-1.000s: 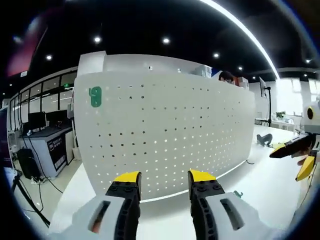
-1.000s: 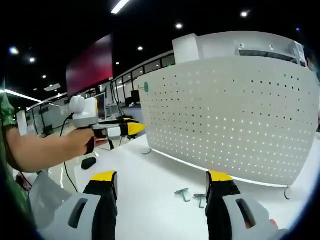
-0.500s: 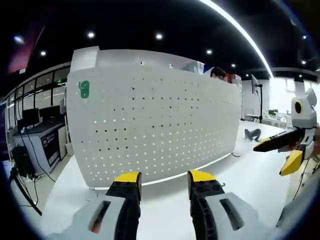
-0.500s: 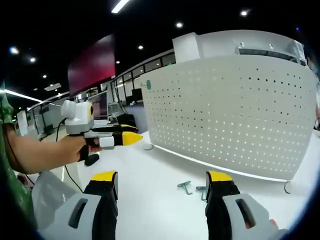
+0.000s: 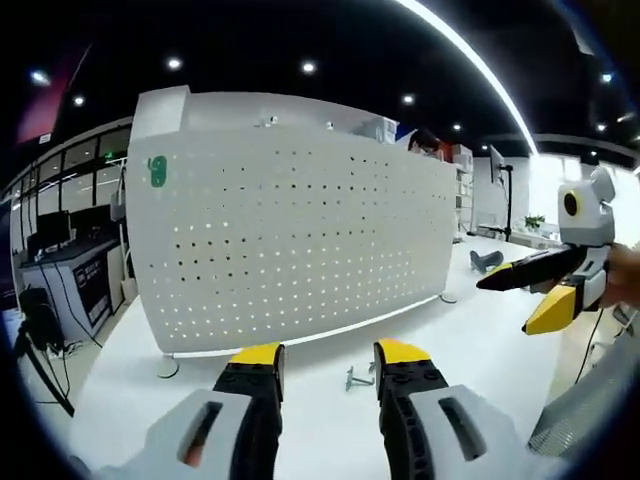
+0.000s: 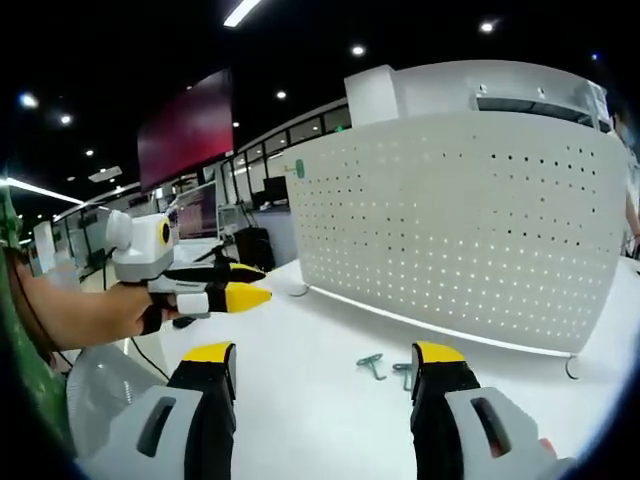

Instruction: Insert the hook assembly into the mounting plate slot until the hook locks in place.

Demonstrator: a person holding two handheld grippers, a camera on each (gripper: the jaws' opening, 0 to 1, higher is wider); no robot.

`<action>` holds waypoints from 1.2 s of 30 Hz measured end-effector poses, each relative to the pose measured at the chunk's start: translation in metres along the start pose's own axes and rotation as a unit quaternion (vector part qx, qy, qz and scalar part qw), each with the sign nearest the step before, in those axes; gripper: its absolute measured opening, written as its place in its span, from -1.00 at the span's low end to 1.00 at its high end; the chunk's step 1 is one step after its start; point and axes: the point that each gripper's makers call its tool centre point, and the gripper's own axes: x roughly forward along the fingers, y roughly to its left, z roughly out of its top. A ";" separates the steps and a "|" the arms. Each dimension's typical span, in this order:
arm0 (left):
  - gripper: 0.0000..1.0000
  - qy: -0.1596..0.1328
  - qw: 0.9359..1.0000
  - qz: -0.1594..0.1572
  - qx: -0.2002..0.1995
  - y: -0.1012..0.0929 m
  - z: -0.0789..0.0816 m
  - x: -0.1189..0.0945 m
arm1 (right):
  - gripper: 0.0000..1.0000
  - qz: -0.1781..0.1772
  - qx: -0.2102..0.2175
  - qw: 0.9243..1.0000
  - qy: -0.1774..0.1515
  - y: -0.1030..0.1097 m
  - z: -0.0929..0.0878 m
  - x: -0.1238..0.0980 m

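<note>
Both grippers (image 5: 322, 358) (image 6: 325, 358) hover released over a white table (image 6: 300, 400) before the pegboard (image 6: 460, 230) in an office.

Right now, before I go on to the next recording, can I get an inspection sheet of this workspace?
Surface: white table, bare around the parts.
Job's things: white perforated mounting plate stands upright on the table; a green piece sits at its upper corner. Two small grey-green hooks lie loose on the table in front of the plate, not inserted.
Clutter: dark object on the table beyond the plate's end.
Grippers: left claw open and empty above the table; right claw open and empty, hooks lying between its jaws' line of sight.
Cables: a cable hangs below the hand holding the left gripper.
Surroundings: office with ceiling lights, monitors and desks.
</note>
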 end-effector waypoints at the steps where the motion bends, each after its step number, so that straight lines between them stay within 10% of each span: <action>1: -0.26 0.003 1.000 -0.002 0.000 -0.003 -0.002 -0.002 | 0.44 0.000 0.000 1.000 0.000 0.000 0.000 -0.001; 36: -0.34 0.034 0.999 -0.026 -0.017 -0.027 -0.037 -0.005 | 0.28 -0.011 -0.002 1.000 0.026 -0.026 -0.016 0.001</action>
